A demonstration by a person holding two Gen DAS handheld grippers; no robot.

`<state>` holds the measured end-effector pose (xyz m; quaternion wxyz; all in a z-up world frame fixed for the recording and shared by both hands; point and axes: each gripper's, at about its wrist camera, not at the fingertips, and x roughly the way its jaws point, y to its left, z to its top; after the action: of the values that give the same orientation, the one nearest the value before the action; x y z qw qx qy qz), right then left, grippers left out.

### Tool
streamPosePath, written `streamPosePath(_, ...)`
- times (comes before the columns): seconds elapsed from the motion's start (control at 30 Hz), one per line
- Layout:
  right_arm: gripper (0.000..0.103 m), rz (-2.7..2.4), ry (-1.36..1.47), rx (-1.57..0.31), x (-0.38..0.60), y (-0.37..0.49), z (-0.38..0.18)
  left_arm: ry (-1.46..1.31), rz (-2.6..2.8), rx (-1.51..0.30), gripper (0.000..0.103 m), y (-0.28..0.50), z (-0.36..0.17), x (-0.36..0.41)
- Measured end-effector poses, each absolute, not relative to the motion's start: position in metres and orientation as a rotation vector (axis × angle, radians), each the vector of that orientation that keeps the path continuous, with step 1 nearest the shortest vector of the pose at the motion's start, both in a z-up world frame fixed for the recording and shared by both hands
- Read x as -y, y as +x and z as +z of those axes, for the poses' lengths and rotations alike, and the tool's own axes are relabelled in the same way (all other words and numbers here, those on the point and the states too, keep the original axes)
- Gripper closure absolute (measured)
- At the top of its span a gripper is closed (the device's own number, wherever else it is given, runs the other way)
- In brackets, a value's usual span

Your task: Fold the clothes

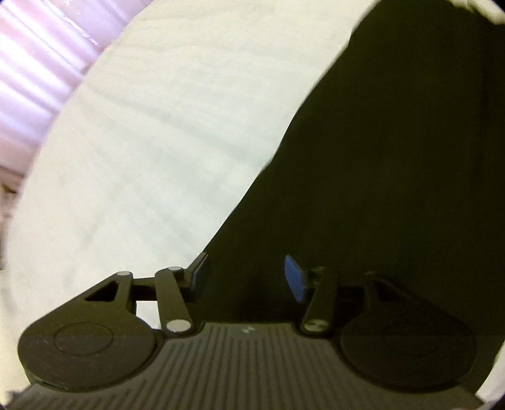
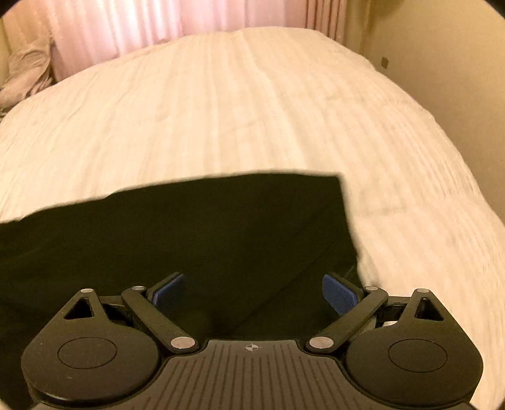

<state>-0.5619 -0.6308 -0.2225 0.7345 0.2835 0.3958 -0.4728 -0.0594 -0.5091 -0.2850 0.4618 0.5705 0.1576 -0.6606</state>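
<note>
A black garment [image 2: 195, 227] lies flat on the white striped bed cover [image 2: 240, 104], with one squared corner toward the far right in the right wrist view. My right gripper [image 2: 255, 293] hangs over its near part, open wide, the blue pads [image 2: 341, 295] gripping nothing. In the left wrist view the same black garment [image 1: 394, 151] fills the right half, its straight edge running diagonally across the bed cover [image 1: 151, 135]. My left gripper [image 1: 247, 277] stands open above that edge, and nothing is pinched between its blue pads [image 1: 295, 280].
Pink curtains [image 2: 151, 25] hang behind the bed, with a bunched pale cloth [image 2: 28, 72] at the far left. A beige wall [image 2: 442, 47] rises on the right. Bare bed cover stretches beyond the garment. The left wrist view is blurred.
</note>
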Motion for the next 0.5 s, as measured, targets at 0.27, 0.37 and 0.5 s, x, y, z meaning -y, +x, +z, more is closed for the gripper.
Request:
streamPosePath(0.27,0.007,-0.945,0.663,-0.840,0.771,-0.612,-0.278,1.291,-1.805,-0.540,0.049,-0.154,-0.328,0.614)
streamPosePath(0.37,0.007,-0.936,0.681,-0.804,0.803,-0.624,-0.294,1.344,-1.874,-0.511,0.048,-0.174,-0.344,0.642)
streamPosePath(0.5,0.008,-0.869,0.701,-0.812,0.823,-0.630,-0.314,1.430,-1.914,-0.491,0.051,-0.191,-0.367,0.660)
